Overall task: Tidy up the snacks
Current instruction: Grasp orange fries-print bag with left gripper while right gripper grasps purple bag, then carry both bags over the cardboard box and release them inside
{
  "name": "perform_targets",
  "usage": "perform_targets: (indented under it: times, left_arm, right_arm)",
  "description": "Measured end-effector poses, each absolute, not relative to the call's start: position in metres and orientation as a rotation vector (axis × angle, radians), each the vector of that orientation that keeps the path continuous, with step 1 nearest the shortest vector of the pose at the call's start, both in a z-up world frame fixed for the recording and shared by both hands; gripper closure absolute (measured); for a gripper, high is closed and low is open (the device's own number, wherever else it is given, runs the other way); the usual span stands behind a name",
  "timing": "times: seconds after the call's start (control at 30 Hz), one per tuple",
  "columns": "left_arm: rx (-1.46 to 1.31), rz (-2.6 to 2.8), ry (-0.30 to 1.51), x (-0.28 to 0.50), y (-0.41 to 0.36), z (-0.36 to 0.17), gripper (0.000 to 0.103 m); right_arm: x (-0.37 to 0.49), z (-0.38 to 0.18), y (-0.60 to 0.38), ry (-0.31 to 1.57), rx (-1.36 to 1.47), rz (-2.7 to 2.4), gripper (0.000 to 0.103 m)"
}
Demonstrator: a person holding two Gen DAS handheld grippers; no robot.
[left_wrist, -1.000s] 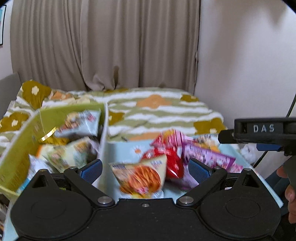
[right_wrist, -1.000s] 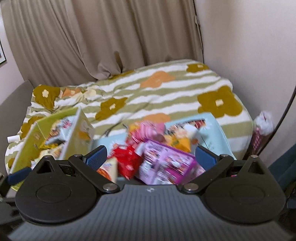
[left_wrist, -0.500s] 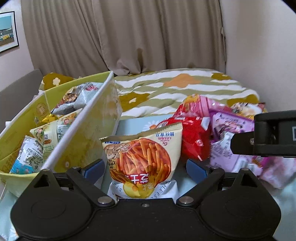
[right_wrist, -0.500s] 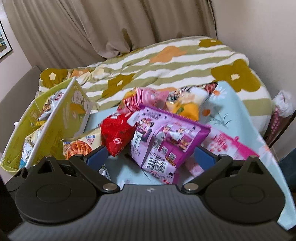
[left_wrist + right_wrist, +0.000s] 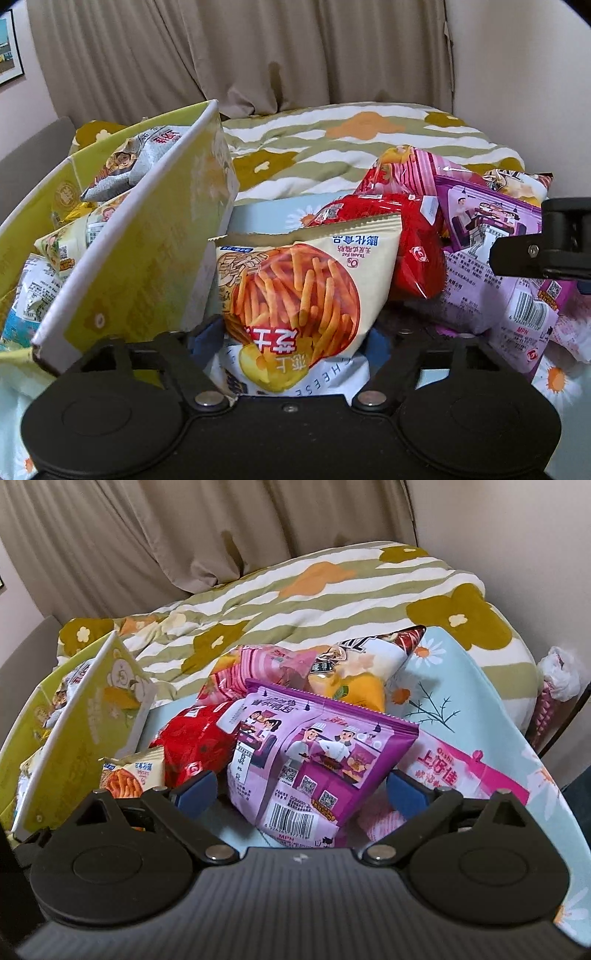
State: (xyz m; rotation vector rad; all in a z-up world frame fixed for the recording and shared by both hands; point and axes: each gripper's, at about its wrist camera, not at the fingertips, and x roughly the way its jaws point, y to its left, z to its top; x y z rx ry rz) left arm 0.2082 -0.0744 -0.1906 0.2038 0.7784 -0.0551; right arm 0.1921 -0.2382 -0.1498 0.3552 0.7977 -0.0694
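A cream bag of orange potato sticks (image 5: 299, 291) stands between the open jaws of my left gripper (image 5: 295, 336), with no clear grip on it; it also shows in the right wrist view (image 5: 129, 779). A purple snack bag (image 5: 314, 760) stands between the open jaws of my right gripper (image 5: 301, 794); it also shows in the left wrist view (image 5: 487, 258). A red bag (image 5: 195, 746), a pink striped bag (image 5: 258, 664), a yellow-and-white bag (image 5: 354, 672) and a flat pink bag (image 5: 469, 771) lie around them. A yellow-green box (image 5: 147, 251) at the left holds several snack bags.
The snacks lie on a light blue daisy-print cloth (image 5: 450, 686). Behind is a bed with a green-striped flowered quilt (image 5: 332, 587), beige curtains (image 5: 221, 55) and a wall at the right. My right gripper's body (image 5: 546, 240) shows at the left wrist view's right edge.
Both grippers have moved down and forward toward the snacks. The potato-stick bag now sits between the left jaws and the purple bag between the right jaws.
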Motion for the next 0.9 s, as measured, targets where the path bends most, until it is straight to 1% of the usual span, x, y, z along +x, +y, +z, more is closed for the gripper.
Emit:
perform_targets:
  times: [0.37,0.73,0.77,0.87,0.9]
  left_arm:
    - [0.202,-0.115,0.812,0.209,-0.069,-0.187,0.048]
    - [0.189,-0.143,0.818,0.201,-0.068,-0.181,0.048]
    - [0.187,-0.145,0.818,0.201,-0.068,-0.180,0.048]
    - [0.183,-0.152,0.815,0.198,-0.070,-0.178,0.048]
    - [0.183,-0.155,0.813,0.197,-0.071,-0.176,0.049]
  right_arm:
    - [0.206,-0.159,-0.244,0.804,0.444,-0.111,0.000]
    - [0.225,-0.172,-0.237,0.828,0.473,-0.115,0.000]
    - [0.225,-0.172,-0.236,0.828,0.465,-0.103,0.001]
    - [0.223,-0.168,-0.234,0.826,0.454,-0.082,0.013]
    - [0.222,-0.167,-0.234,0.826,0.444,-0.087,0.016]
